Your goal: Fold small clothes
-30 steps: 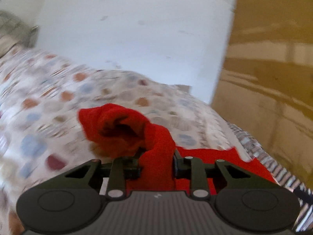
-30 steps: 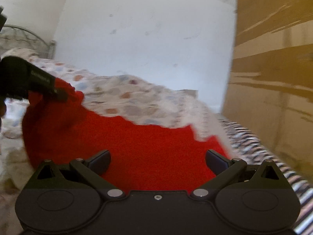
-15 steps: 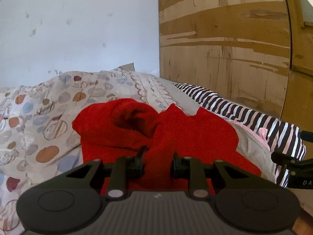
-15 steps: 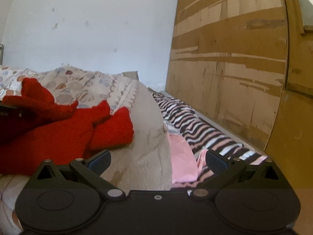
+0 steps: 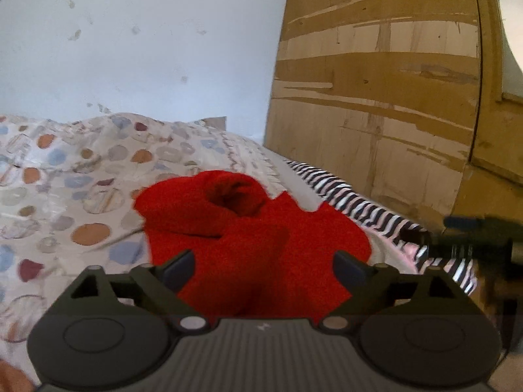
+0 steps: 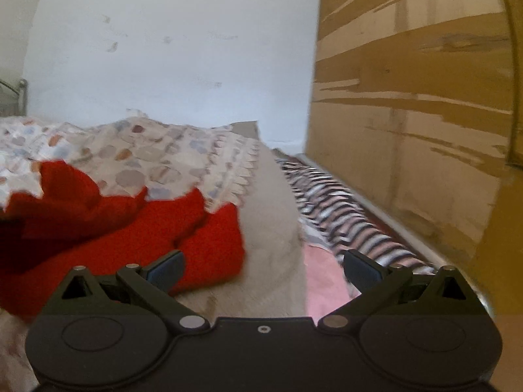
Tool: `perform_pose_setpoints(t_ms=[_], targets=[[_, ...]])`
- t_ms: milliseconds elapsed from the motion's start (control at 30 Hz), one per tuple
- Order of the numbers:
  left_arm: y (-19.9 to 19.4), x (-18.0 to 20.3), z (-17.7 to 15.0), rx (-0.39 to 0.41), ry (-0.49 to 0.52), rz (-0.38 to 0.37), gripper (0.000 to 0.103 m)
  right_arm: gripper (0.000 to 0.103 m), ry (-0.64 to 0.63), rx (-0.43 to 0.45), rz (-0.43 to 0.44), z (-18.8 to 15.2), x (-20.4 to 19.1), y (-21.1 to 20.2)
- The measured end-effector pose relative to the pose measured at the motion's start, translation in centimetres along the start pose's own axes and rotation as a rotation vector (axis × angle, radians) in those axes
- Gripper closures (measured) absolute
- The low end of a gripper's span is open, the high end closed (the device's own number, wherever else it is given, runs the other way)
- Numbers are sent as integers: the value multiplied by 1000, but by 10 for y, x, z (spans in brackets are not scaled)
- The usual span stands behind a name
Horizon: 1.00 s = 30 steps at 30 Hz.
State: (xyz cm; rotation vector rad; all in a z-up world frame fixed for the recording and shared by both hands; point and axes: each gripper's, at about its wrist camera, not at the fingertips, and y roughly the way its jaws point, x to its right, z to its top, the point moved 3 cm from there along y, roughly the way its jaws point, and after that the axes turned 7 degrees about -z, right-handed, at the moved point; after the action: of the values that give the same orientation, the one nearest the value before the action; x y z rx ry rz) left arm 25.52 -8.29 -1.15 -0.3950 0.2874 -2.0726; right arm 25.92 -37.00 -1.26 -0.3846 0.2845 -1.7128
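Note:
A red fleece garment (image 5: 255,238) lies bunched on the bed, one rolled sleeve or leg opening facing up. My left gripper (image 5: 264,266) is open just above its near edge, holding nothing. In the right wrist view the same red garment (image 6: 130,228) lies at the left. My right gripper (image 6: 264,265) is open and empty over the beige bed cover, its left finger (image 6: 165,268) by the garment's right edge. The right gripper also shows at the right edge of the left wrist view (image 5: 474,238).
The bed has a spotted cover (image 5: 65,176) and a beige sheet (image 6: 274,228). Striped cloth (image 6: 340,212) and a pink item (image 6: 323,284) lie along the bed's right side. A wooden wardrobe (image 5: 392,98) stands close on the right, a white wall (image 6: 170,58) behind.
My left gripper was shut on the red garment and has opened, letting it drop on the bed. My right gripper stayed open and shifted slightly left toward the garment.

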Motion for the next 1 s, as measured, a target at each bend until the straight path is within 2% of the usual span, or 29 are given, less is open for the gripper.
perform_pose_setpoints(t_ms=[100, 167, 367, 533, 700, 833, 900, 1000], targets=[[-4, -9, -3, -6, 21, 59, 4, 0, 23, -88, 83, 26, -10, 20], [-3, -16, -6, -26, 18, 83, 4, 0, 24, -111, 126, 43, -22, 29], [5, -20, -18, -88, 19, 55, 6, 0, 0, -171, 377, 95, -84, 56], [9, -26, -24, -121, -10, 56, 14, 0, -157, -231, 475, 108, -149, 78], [5, -36, -23, -103, -26, 57, 19, 0, -215, -275, 612, 117, -191, 85], [9, -36, -23, -101, -15, 43, 29, 0, -285, -324, 618, 113, -222, 98], [11, -34, -23, -98, -9, 44, 29, 1, -332, -347, 583, 108, -234, 109], [11, -33, -23, -86, 10, 47, 29, 3, -307, -374, 550, 102, -235, 123]])
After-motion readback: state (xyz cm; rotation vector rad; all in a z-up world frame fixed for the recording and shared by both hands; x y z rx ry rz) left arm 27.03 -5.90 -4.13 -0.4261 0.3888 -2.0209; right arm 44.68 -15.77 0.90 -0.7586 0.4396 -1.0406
